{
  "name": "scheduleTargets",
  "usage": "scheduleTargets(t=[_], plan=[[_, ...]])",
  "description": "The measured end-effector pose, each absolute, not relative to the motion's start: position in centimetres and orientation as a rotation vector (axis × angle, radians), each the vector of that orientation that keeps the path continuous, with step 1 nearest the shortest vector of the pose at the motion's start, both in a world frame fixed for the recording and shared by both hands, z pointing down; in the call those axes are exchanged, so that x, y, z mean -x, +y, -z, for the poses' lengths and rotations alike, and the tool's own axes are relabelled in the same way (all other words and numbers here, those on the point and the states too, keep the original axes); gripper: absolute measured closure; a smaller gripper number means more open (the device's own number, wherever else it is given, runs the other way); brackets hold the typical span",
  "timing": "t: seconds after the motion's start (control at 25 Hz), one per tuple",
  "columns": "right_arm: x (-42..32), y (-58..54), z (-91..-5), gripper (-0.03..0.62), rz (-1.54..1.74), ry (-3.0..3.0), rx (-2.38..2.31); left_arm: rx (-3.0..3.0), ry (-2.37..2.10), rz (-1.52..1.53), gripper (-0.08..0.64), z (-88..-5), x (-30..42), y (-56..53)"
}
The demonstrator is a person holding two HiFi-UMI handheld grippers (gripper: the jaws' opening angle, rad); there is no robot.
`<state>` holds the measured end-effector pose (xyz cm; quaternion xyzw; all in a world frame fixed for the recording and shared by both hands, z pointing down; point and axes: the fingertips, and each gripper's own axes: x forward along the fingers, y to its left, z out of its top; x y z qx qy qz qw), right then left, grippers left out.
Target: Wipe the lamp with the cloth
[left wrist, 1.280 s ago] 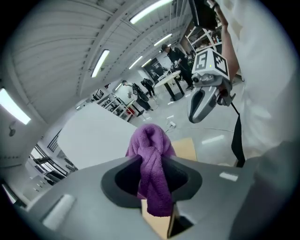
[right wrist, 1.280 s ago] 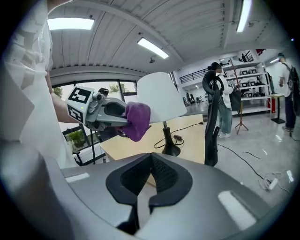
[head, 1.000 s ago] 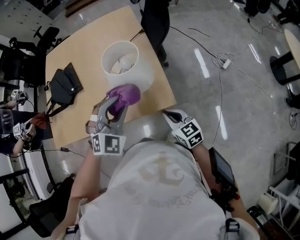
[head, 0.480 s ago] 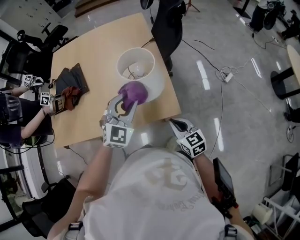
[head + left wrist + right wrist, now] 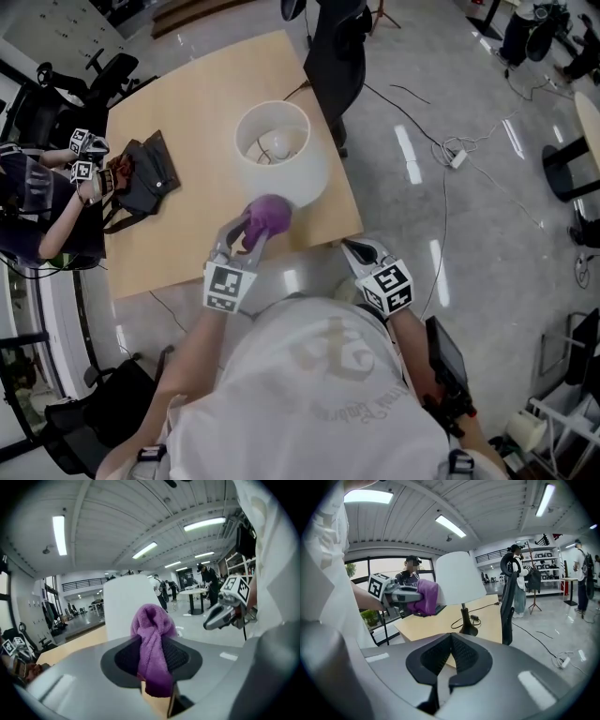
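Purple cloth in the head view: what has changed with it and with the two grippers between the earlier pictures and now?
The left gripper, shut on the purple terry cloth, drew it down the near side of the white conical lampshade, towards its lower rim. Nothing was taken hold of or let go. The right gripper stayed shut and empty by the light wooden table; the lamp did not move.
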<state>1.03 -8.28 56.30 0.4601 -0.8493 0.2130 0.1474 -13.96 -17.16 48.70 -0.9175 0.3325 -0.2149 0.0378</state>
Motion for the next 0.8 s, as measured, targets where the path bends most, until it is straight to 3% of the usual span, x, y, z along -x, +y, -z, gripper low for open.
scheduleTargets(t=[0.36, 0.8], plan=[[-0.2, -8.2, -56.4, 0.58, -0.623, -2.464, -1.306, 2.806, 1.433, 0.119, 0.442, -37.4, 17.5, -23.1], [-1.2, -8.2, -56.6, 0.58, -0.648, -2.452, -1.332, 3.079, 1.57, 0.532, 0.44, -52.0, 18.2, -21.1]])
